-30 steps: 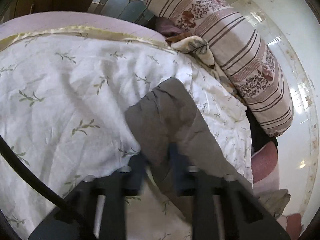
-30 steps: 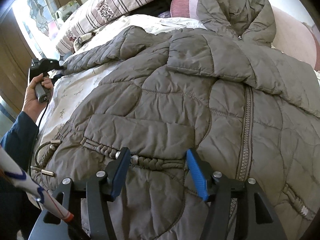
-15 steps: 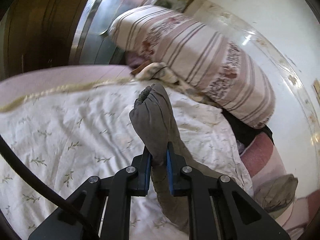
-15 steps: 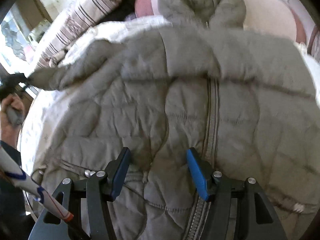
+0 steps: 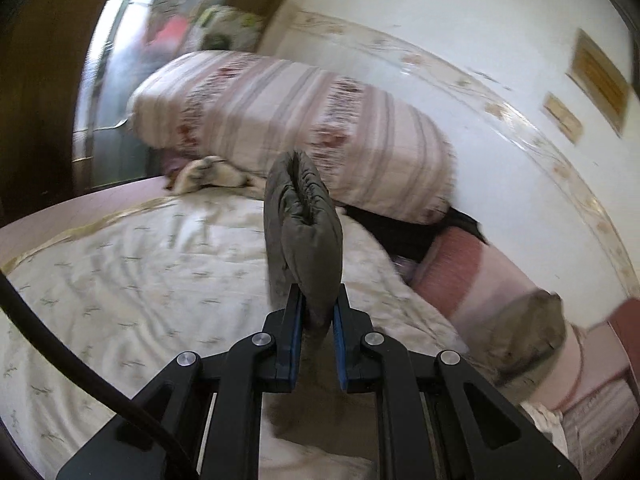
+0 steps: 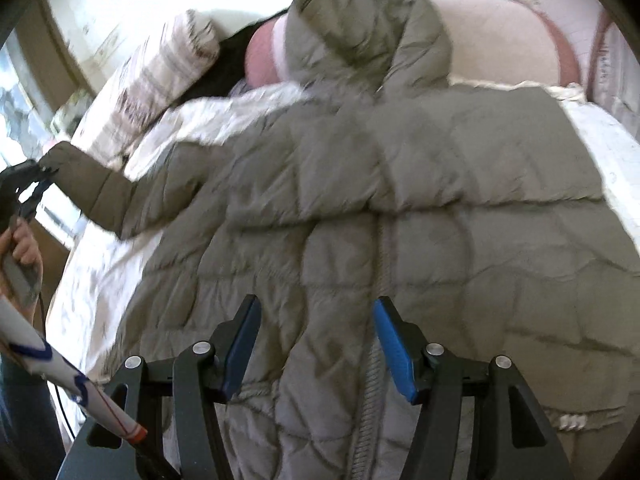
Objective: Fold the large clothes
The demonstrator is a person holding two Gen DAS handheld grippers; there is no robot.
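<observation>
A grey-brown quilted hooded coat (image 6: 400,208) lies front up on the bed, zip (image 6: 378,280) running down its middle. Its left sleeve (image 6: 104,196) is stretched out and lifted off the sheet. My left gripper (image 5: 316,312) is shut on the sleeve cuff (image 5: 304,236), which stands up between the blue pads. In the right wrist view the left gripper (image 6: 38,172) shows at the far left edge, held by a hand (image 6: 22,248). My right gripper (image 6: 316,336) hovers open over the coat's lower front, straddling the zip, nothing between its fingers.
A white floral sheet (image 5: 120,264) covers the bed. A striped pillow (image 5: 304,128) and a pink bolster (image 5: 480,276) lie along the head end by the white wall. A wooden wardrobe (image 5: 36,80) stands at the left. The coat's hood (image 6: 360,28) rests against the bolster.
My left gripper closed on the sleeve cuff and lifted it off the sheet, rolling as it rose. My right gripper drifted right from the drawstring waist to over the zip, still open.
</observation>
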